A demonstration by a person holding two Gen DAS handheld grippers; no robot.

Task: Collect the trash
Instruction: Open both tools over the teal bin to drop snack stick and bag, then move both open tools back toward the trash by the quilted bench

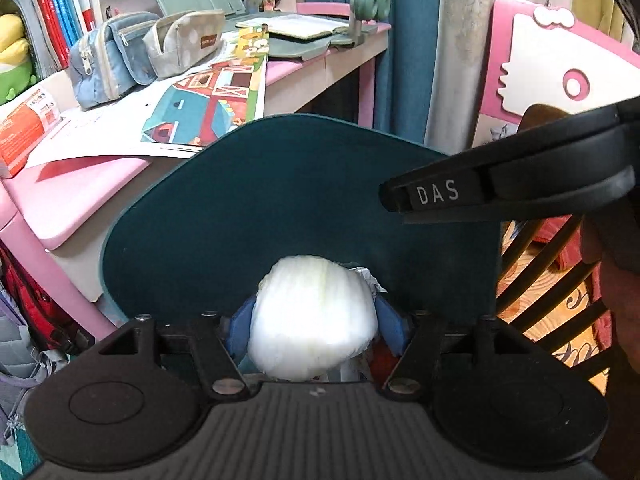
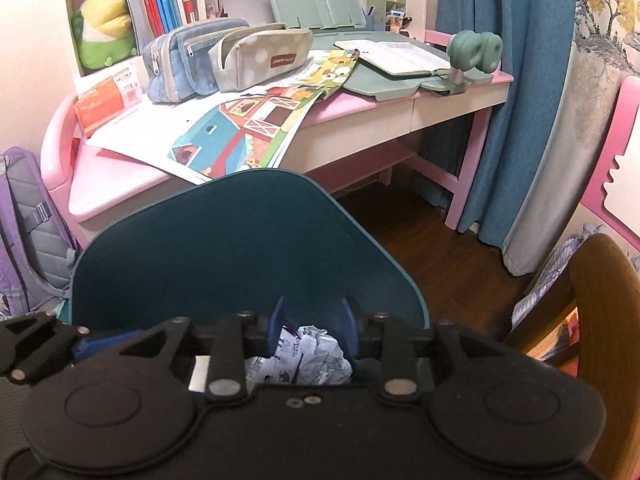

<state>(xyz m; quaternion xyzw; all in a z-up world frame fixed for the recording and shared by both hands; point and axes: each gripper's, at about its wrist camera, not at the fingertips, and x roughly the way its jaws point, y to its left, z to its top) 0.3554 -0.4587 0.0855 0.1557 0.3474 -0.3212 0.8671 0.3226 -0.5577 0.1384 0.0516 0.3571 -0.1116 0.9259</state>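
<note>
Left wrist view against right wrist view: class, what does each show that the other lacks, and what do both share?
Only the left wrist view: a white wad between the left gripper's fingers, and a black clip marked DAS.
Only the right wrist view: crumpled wrapper between the right gripper's fingers, a purple backpack.
Both: the teal lid, the pink desk.

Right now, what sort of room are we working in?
Most likely a child's bedroom or study corner: a pink desk holding pencil cases and a picture book, a shelf with a plush toy, and a school backpack beside it.
</note>
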